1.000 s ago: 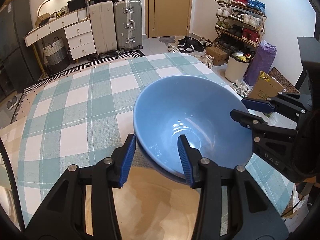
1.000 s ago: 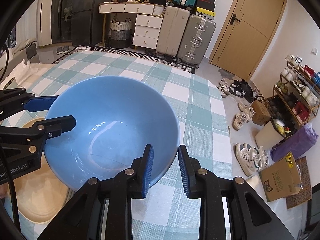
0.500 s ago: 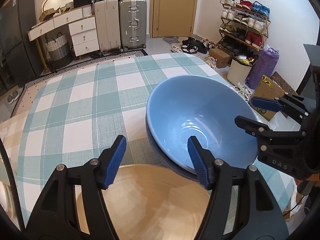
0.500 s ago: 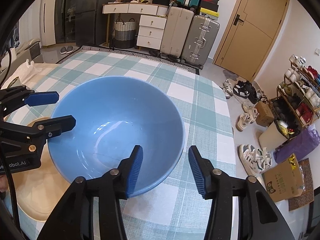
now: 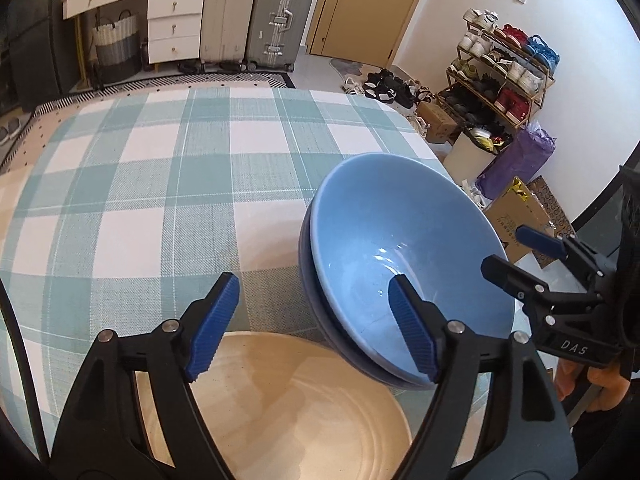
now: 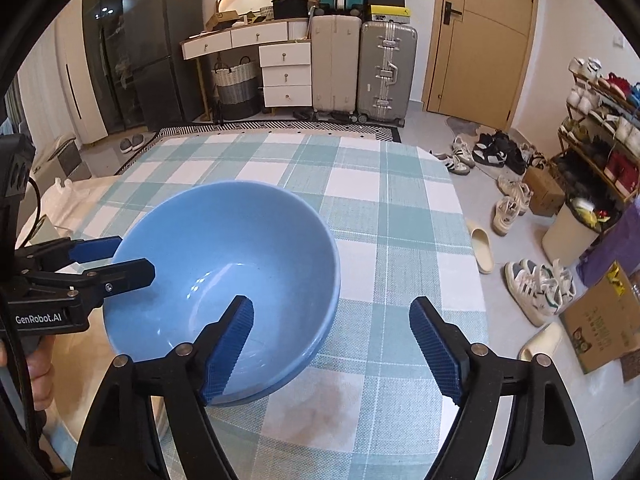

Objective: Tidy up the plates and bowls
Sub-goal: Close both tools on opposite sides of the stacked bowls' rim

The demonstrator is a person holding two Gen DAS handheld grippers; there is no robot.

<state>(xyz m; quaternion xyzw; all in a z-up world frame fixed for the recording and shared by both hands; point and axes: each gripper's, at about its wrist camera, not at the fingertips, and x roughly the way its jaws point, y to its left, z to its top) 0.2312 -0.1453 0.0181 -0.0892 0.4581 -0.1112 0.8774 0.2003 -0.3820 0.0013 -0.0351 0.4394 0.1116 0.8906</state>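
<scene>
A light blue bowl (image 5: 404,264) sits nested inside a second blue bowl (image 5: 316,316), whose rim shows just beneath it, on the counter (image 5: 140,184) covered with a teal and white check cloth. Just beside the stack, toward the near edge, lies a cream plate (image 5: 292,408). The left tool (image 5: 316,326) hovers over the gap between plate and bowls, its jaws opening wide with nothing pressed between the pads. The right tool (image 6: 332,350) straddles the bowls' near rim, its jaws likewise opening, pads clear of the rim.
</scene>
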